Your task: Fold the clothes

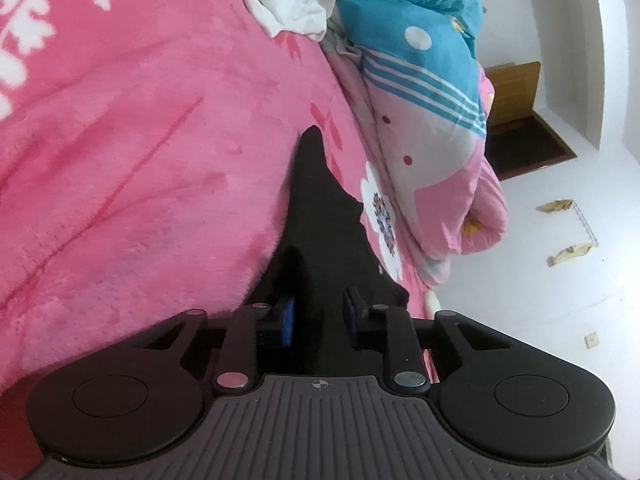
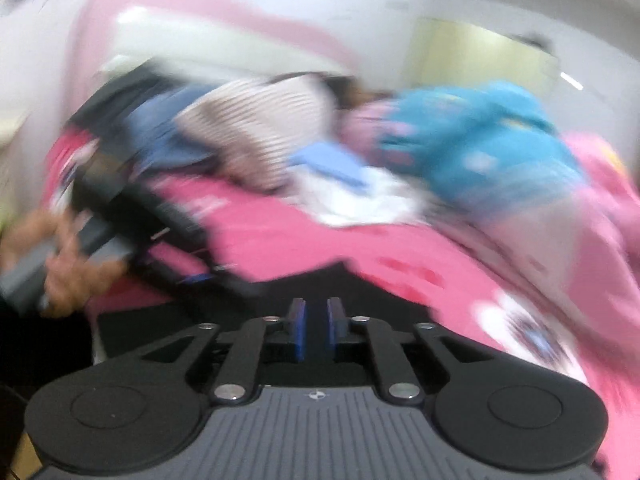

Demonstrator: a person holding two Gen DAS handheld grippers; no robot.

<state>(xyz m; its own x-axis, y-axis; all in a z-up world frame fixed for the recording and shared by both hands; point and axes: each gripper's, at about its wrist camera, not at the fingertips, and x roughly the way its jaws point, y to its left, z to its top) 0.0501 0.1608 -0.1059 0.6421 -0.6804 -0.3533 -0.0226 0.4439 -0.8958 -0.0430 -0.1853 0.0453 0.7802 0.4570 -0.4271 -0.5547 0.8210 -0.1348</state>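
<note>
Left gripper [image 1: 320, 308]: jaws stand slightly apart, black garment [image 1: 320, 208] seen between them on the pink blanket [image 1: 140, 140]; contact cannot be told. Right gripper [image 2: 316, 328] is parted, empty. Regrasp judged next; both corners must be pinched.

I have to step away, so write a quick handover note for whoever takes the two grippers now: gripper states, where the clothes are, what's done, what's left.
Left gripper: jaws apart, black garment running between them on the pink blanket; no clear pinch.
Right gripper: jaws slightly apart, nothing seen between the pads; its view is blurred.
Clothes: black garment at the near bed edge; a loose pile (striped, blue, white pieces) farther back beside the blue quilt.
Done: no finished fold visible.
Left: fold the black garment, then probably the pile.
</note>
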